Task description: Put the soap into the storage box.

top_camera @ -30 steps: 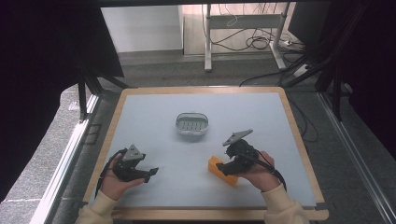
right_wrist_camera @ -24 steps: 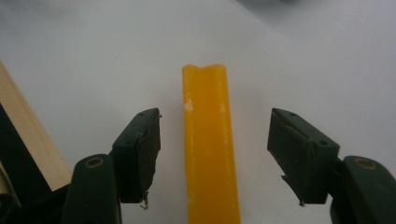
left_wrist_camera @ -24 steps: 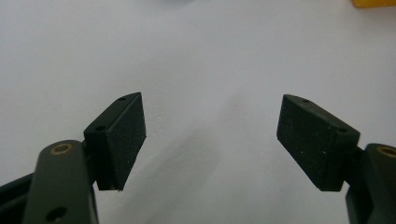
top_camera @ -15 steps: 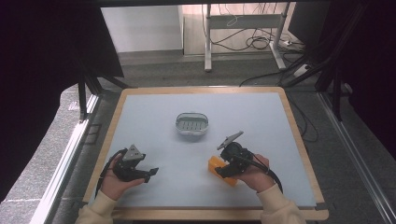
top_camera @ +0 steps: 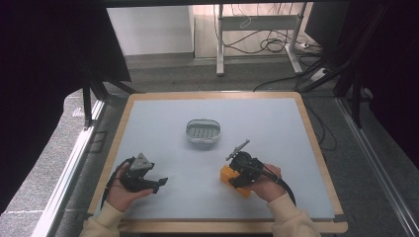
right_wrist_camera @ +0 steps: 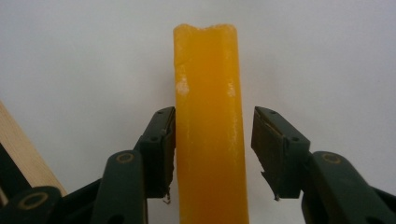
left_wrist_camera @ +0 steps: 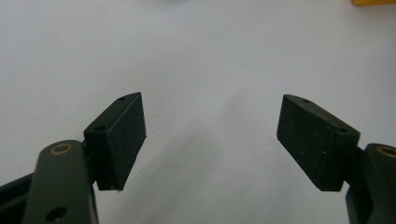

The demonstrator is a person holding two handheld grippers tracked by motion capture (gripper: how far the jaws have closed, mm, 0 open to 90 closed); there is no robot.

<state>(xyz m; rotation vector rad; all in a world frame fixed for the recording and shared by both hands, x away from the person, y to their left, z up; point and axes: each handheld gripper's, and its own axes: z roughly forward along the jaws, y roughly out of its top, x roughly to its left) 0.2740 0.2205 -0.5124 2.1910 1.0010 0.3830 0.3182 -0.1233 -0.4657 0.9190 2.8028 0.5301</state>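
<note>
On the wooden-edged table [top_camera: 316, 148], a pale blue-grey mat [top_camera: 163, 133] covers nearly the whole top. Near its middle stands a small oval grey dish [top_camera: 203, 132]. Toward the near right lies an orange block [top_camera: 231, 176], with the right gripper [right_wrist_camera: 212, 154] set around it; its jaws have just been closing, one pad at the block's side, the other a sliver off. The left gripper [left_wrist_camera: 210, 135] rests at the near left, jaws wide apart over bare mat.
</note>
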